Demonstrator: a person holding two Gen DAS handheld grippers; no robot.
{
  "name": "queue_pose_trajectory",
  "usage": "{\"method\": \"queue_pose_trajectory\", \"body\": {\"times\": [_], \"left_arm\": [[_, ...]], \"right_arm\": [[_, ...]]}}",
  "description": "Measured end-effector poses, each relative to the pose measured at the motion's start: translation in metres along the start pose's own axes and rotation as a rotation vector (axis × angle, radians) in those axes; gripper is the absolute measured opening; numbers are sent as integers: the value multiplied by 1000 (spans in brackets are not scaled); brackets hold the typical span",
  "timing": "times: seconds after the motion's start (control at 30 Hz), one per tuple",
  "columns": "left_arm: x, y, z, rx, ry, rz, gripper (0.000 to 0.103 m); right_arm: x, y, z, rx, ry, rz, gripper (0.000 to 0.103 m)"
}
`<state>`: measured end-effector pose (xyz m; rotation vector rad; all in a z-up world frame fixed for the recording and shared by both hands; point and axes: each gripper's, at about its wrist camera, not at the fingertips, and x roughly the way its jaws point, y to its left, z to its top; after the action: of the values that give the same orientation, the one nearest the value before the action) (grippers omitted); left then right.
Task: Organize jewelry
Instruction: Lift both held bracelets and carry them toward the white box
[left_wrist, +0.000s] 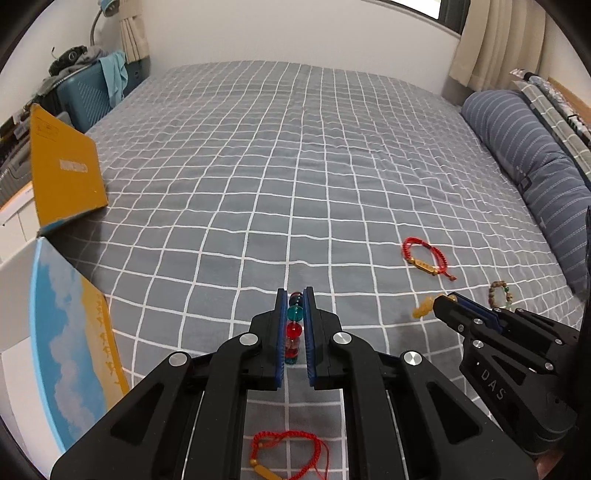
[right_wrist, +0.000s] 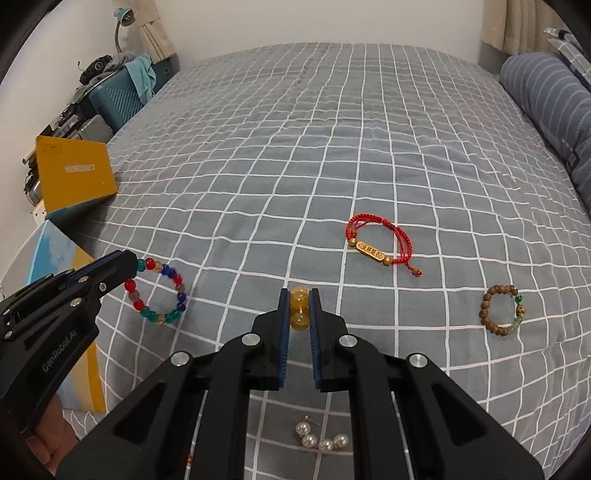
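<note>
Now the left claw (left_wrist: 295, 325) clamps the multicolored bead bracelet (right_wrist: 157, 291), the right claw (right_wrist: 300, 314) the yellow beads (right_wrist: 299, 309).

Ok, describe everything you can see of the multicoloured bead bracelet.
The bead bracelet is a closed ring of glossy, glass-like round beads in red, teal, blue, amber and clear pink. The left gripper is shut on one side of it, and the loop hangs over the grey checked bedspread, whether touching it or not is unclear.
</note>
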<state>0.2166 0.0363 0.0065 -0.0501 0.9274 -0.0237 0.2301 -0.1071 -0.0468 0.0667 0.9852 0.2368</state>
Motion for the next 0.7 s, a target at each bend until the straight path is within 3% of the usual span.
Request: {"method": "queue_pose_trajectory", "body": {"times": [0.43,0.5,0.7], "left_arm": [[-45,1,-31,-5,-86,24,8],[-50,2,-34,-4,-94,26,3],[-69,4,-47,-3,-122,27,3]], "right_arm": [[-43,10,-25,-15,-79,-5,9],[-49,11,-29,-17,-90,-14,9],[-60,13,-40,-21,-99,-24,9]]}}
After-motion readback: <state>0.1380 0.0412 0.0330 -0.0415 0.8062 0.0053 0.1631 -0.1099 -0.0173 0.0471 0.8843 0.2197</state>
